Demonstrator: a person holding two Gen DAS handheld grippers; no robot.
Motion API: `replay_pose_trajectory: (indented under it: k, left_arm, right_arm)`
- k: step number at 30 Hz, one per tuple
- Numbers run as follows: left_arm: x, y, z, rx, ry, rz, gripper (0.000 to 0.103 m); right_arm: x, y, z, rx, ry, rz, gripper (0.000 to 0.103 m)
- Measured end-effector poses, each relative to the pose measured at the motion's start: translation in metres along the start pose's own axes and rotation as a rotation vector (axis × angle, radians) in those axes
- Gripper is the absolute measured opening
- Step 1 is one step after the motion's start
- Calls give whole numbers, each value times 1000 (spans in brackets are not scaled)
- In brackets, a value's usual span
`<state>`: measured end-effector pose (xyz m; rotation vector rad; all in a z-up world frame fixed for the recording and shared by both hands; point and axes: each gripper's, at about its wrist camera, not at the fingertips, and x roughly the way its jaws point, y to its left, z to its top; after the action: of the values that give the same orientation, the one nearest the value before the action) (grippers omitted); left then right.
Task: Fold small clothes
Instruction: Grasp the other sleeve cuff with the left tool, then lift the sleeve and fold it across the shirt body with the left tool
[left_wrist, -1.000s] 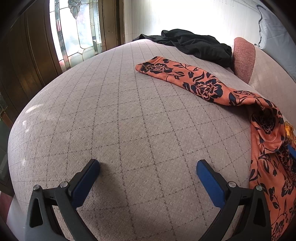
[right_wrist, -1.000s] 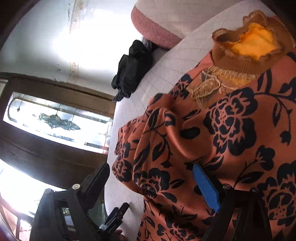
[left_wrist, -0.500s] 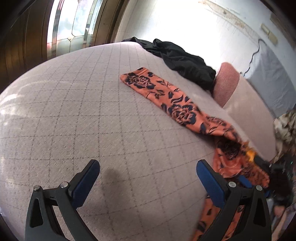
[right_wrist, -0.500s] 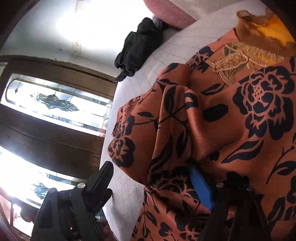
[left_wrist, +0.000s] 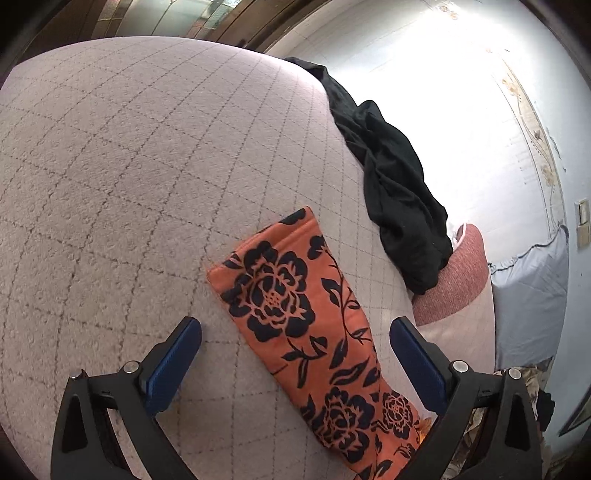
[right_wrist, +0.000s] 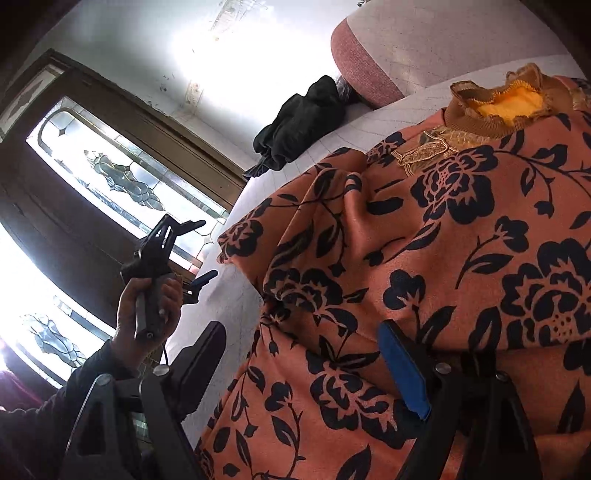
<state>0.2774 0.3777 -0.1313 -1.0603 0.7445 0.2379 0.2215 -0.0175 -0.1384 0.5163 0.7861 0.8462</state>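
Observation:
An orange garment with black flowers lies on the grey quilted bed. Its sleeve (left_wrist: 295, 314) stretches out flat in the left wrist view, with the cuff end just ahead. My left gripper (left_wrist: 295, 339) is open, its jaws on either side of the sleeve, just above it. The garment body (right_wrist: 461, 258) fills the right wrist view, with a brown and yellow collar (right_wrist: 502, 103) at the far end. My right gripper (right_wrist: 303, 362) is open low over the bunched body fabric. The left gripper also shows in the right wrist view (right_wrist: 199, 254), held in a hand.
A black garment (left_wrist: 391, 177) lies crumpled at the bed's far edge, also in the right wrist view (right_wrist: 303, 118). A pink bolster (left_wrist: 458, 280) lies beyond it. Bare bed surface (left_wrist: 129, 166) spreads to the left. A wooden door with glass panels (right_wrist: 110, 177) stands behind.
My left gripper has swung right and forward over the sleeve, which now lies between its jaws. My right gripper has shifted a little over the body fabric. Both stay open.

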Motion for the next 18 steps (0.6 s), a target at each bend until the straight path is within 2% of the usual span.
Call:
replay_pose_trajectory:
  k: [4,5,7,8,9,10,11,14,18]
  left_arm:
    - [7,-2,6,-15,-35,-18,100]
    - [10,-4,8,-19,-36,-18,91]
    - [18,-7,13,0,-39,49,70]
    - [22,-9,15,23,-38,108,43]
    - [26,-10,16,44,-32,159,8]
    - [31,-9,17,48,-18,193,5]
    - [30,-7,19,36,-26,194,5]
    - [4,-31,23,118,-132,276,5]
    - [-58,-101,23,309,-286,228,5]
  right_arm:
    - [-5,-11,0,36,-20,56,86]
    - [-8,-12,-2,34,-23,59,86]
    - [-11,-13,-4,27,-26,55,86]
    - [-8,-13,-4,26,-27,56,86]
    - [-9,-14,-5,29,-29,60,86]
    - [-9,-15,-5,31,-31,65,86]
    - [-9,-16,-5,33,-33,69,86]
    - [-11,-17,-6,35,-35,75,86]
    - [-13,-20,-8,43,-43,88,86]
